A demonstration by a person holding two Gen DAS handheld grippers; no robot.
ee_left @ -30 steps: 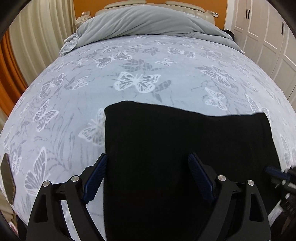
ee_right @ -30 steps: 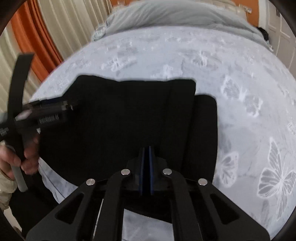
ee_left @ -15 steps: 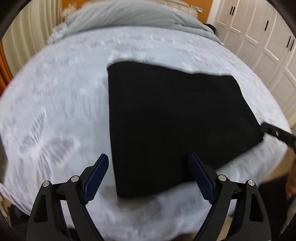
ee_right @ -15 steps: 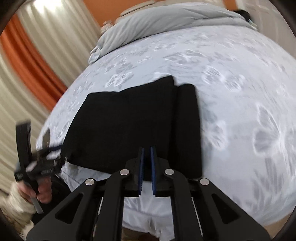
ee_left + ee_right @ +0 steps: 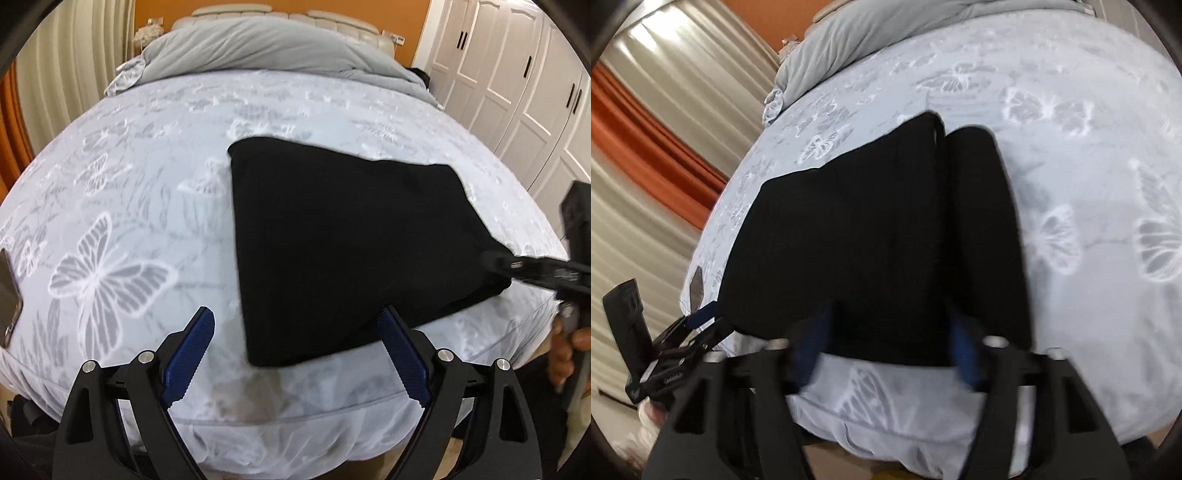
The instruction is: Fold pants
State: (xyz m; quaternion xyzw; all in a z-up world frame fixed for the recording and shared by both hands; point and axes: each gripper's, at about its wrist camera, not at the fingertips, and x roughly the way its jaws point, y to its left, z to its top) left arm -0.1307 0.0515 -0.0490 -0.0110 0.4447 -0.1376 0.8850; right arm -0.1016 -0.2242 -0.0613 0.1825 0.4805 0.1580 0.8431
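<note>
The black pants (image 5: 347, 243) lie folded into a flat rectangle near the foot edge of the bed; they also show in the right wrist view (image 5: 879, 236), with a narrower folded strip along their right side. My left gripper (image 5: 295, 350) is open and empty, drawn back over the bed's near edge, just short of the pants' near left corner. My right gripper (image 5: 890, 343) is open and empty at the pants' near edge. It also shows in the left wrist view (image 5: 495, 258) at the pants' right corner. The left gripper also shows in the right wrist view (image 5: 701, 317).
The bed has a light blue butterfly sheet (image 5: 147, 206) and a grey duvet (image 5: 266, 48) bunched at the headboard. A dark flat object (image 5: 7, 295) lies at the bed's left edge. White wardrobe doors (image 5: 517, 85) stand right, curtains (image 5: 646, 155) left.
Both grippers have pulled back from the pants toward the foot of the bed. The right gripper, shut a second ago, has opened. The left stayed open.
</note>
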